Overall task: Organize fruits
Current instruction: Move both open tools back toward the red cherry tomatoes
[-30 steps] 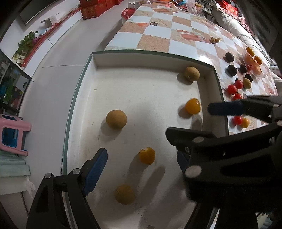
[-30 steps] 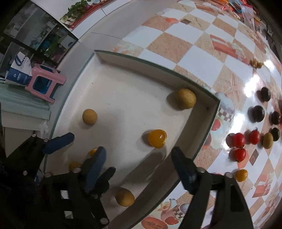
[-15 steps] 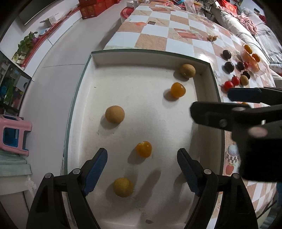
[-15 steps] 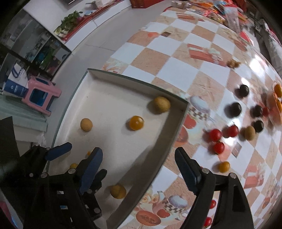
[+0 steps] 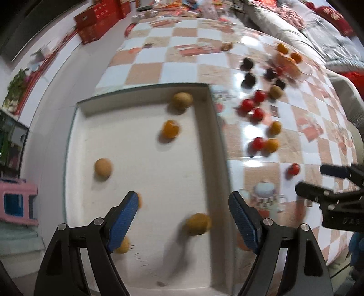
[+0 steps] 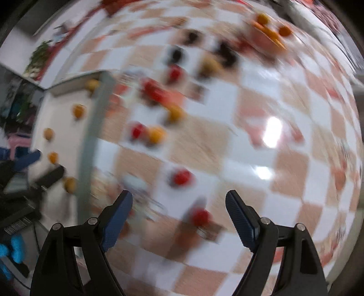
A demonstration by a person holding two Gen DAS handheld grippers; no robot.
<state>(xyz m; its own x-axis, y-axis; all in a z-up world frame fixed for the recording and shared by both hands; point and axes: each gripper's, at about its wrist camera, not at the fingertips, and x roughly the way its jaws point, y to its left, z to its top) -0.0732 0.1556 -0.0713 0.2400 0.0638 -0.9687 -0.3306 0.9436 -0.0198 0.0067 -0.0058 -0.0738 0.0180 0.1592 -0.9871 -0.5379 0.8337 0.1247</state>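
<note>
A white tray holds several yellow and tan round fruits, among them an orange one and a tan one. My left gripper is open and empty above the tray's near right part. Red tomatoes, dark fruits and yellow fruits lie loose on the checkered table right of the tray. My right gripper is open and empty over the table, with red tomatoes just ahead and another between its fingers; this view is blurred. It also shows in the left wrist view.
An orange dish with fruit stands at the table's far right. A pink stool stands on the floor left of the table. Red boxes sit far back.
My right gripper has swung right, off the tray and out over the checkered table. My left gripper has shifted right toward the tray's right wall. A tan fruit now lies between its fingers.
</note>
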